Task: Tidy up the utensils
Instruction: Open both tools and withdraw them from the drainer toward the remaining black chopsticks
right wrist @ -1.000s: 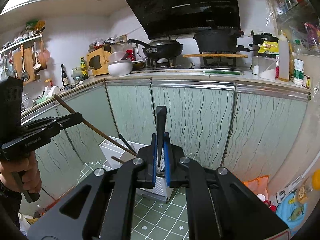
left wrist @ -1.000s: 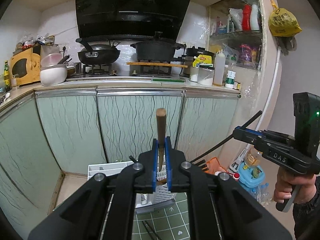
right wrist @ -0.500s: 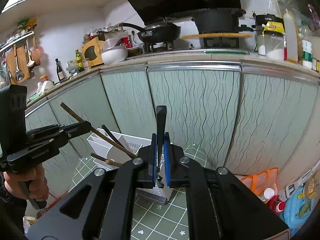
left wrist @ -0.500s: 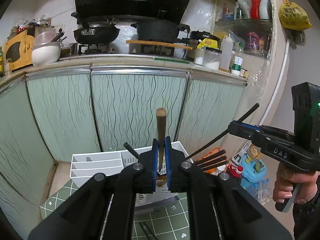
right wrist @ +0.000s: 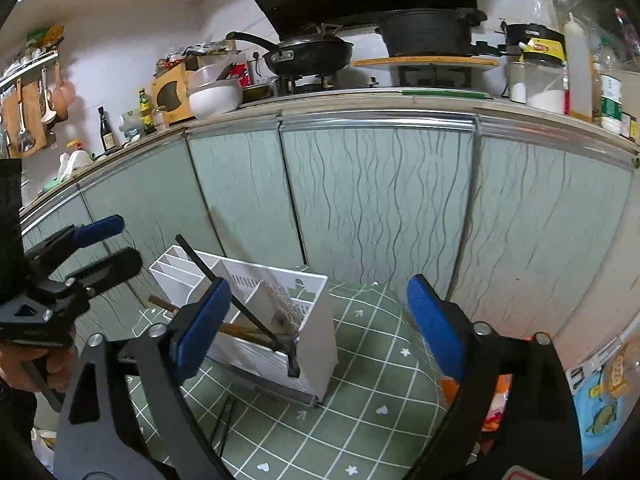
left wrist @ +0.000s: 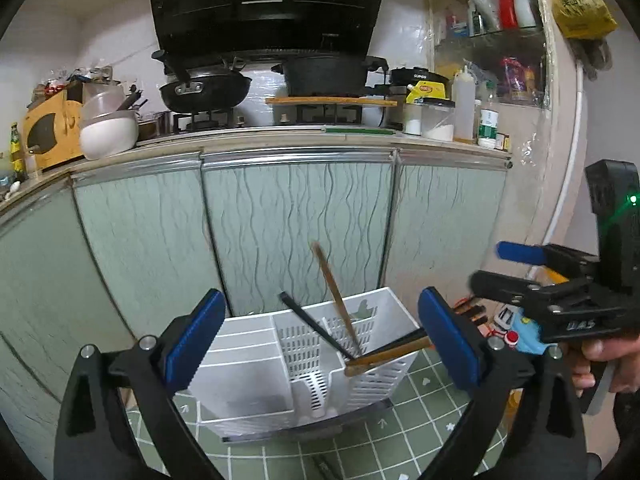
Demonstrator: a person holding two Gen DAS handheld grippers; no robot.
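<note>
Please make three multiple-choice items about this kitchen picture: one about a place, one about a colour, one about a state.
1. Where does the white utensil holder stand?
A. on the counter
B. on the green tiled floor, in front of the cabinet doors
C. on the stove

2. What colour are the pads on the left claw?
A. blue
B. red
C. yellow

3. In what state is the right claw?
A. shut on a chopstick
B. shut on nothing
C. open, nothing between the pads

Answers:
1 B, the holder rests on the tiles below the cabinets.
2 A, both pads show blue.
3 C, its jaws have just been opening and stand wide apart; the brown chopstick and the black chopstick lean in the holder.
</note>
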